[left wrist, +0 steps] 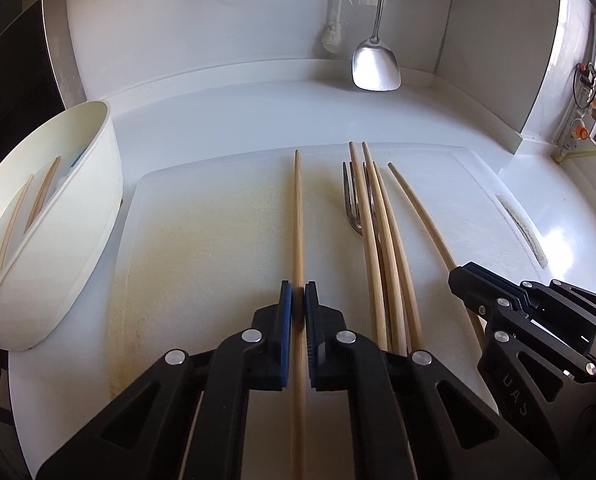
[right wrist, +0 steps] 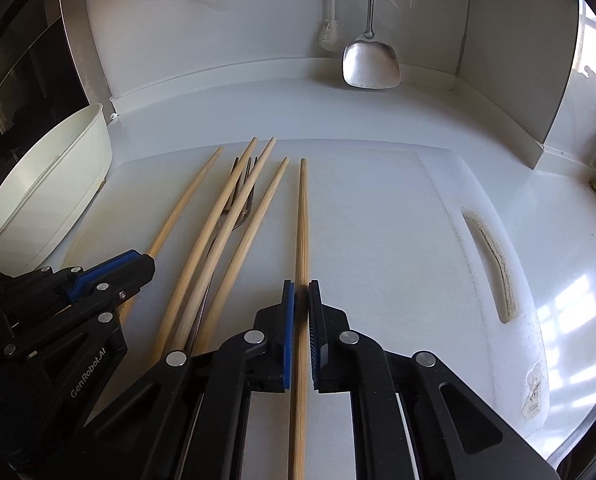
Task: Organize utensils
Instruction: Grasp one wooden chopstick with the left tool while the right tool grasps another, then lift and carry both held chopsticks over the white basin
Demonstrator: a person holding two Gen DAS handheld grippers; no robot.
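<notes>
- The left gripper point(left wrist: 298, 304) was closed on a single chopstick point(left wrist: 298, 216) running up the middle of the left wrist view; the blue pads pinched the stick's thicker lower part, leaving the thin tip pointing to the top of the board.
- The right gripper point(right wrist: 301, 304) was likewise clamped on the rightmost chopstick point(right wrist: 301, 216) at the centre of the right wrist view, held low on its shaft.
- Each pair of tongs had taken an outermost stick, probably because those lay clear of the crowded middle and could be pinched without nudging their neighbours.
- Between the two held sticks, three loose chopsticks point(left wrist: 377, 240) lay fanned across a metal fork point(left wrist: 353, 200), right of centre on the cutting board point(left wrist: 202, 240); the fork's handle was hidden beneath them, so pulling it first would likely have disturbed the sticks.
- A white utensil bin point(left wrist: 78, 208) stood tilted at the left edge, touching or just beside the board; two chopsticks point(left wrist: 30, 208) already leaned inside it, so it seemed the intended destination.
- Whether the gripped sticks were lifted off the board or resting on it could not be told from these angles.
- A metal spatula point(left wrist: 375, 64) hung against the back wall, upper centre, well apart from the work.
</notes>
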